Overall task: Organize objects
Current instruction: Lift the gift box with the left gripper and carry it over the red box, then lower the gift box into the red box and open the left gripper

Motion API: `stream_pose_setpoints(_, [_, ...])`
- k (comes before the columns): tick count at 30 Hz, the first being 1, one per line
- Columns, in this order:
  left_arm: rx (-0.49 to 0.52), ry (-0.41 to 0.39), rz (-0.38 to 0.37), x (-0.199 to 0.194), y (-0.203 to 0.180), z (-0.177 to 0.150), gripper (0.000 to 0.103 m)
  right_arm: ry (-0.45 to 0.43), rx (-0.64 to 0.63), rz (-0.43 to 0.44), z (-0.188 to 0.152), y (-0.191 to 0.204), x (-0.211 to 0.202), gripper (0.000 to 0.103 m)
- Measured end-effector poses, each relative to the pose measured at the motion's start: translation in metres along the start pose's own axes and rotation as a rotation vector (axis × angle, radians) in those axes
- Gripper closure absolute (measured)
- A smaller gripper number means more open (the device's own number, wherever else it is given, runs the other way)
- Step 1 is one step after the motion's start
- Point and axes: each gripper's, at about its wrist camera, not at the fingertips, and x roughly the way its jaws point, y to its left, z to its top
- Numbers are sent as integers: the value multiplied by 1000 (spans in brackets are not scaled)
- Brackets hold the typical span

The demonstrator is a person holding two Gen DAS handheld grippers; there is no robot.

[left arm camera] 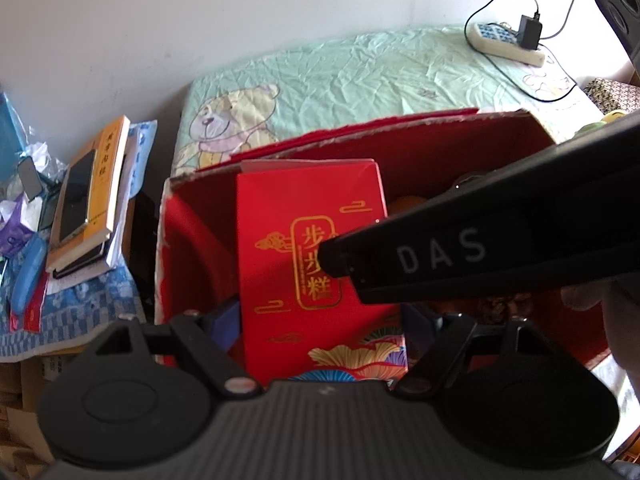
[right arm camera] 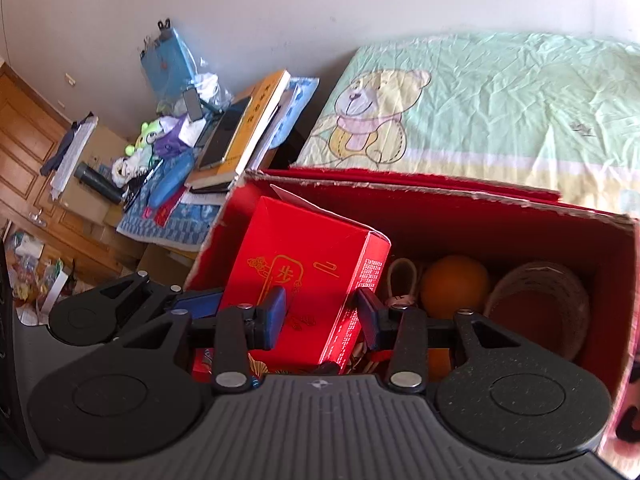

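Observation:
A red gift box (left arm camera: 288,240) with gold lettering stands tilted in the left part of an open red carton (left arm camera: 440,136). My left gripper (left arm camera: 320,320) has its blue pads against the box's two sides near the bottom. In the right wrist view my right gripper (right arm camera: 322,314) is closed over the box's (right arm camera: 304,264) right corner, one pad on the front face and one by the printed side. The black body of the right tool (left arm camera: 460,248) crosses over the carton. The left gripper's blue finger (right arm camera: 198,304) shows at the box's left side.
An orange (right arm camera: 454,288), a brown woven bowl (right arm camera: 536,308) and a looped strap (right arm camera: 402,276) lie in the carton's (right arm camera: 440,196) right half. Behind is a bed with a bear sheet (left arm camera: 360,76) and a power strip (left arm camera: 508,42). To the left, a cluttered side table holds books and a phone (left arm camera: 88,200).

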Motion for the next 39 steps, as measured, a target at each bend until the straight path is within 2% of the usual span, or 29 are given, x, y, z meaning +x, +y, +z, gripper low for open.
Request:
stream_pose_setpoints(11, [-28,109,35,40,8,0,23,118,-15,30,8,-13,41,60])
stream_pose_setpoints(16, [19,116,108,50,1,2,23,144,19,65,11,-22,53,60])
stream_pose_setpoints(25, [40,127,132,53,-4,-1,20,186,63,100,11,-34,61,59])
stream_pose_setpoints(34, [60,136,139,59,-6,-5,20,167,78,106,8,-37,60,60])
stream_pose_setpoints(39, [45,152,127,64,-4,-4,20,143,89,66,8,-38,50,60])
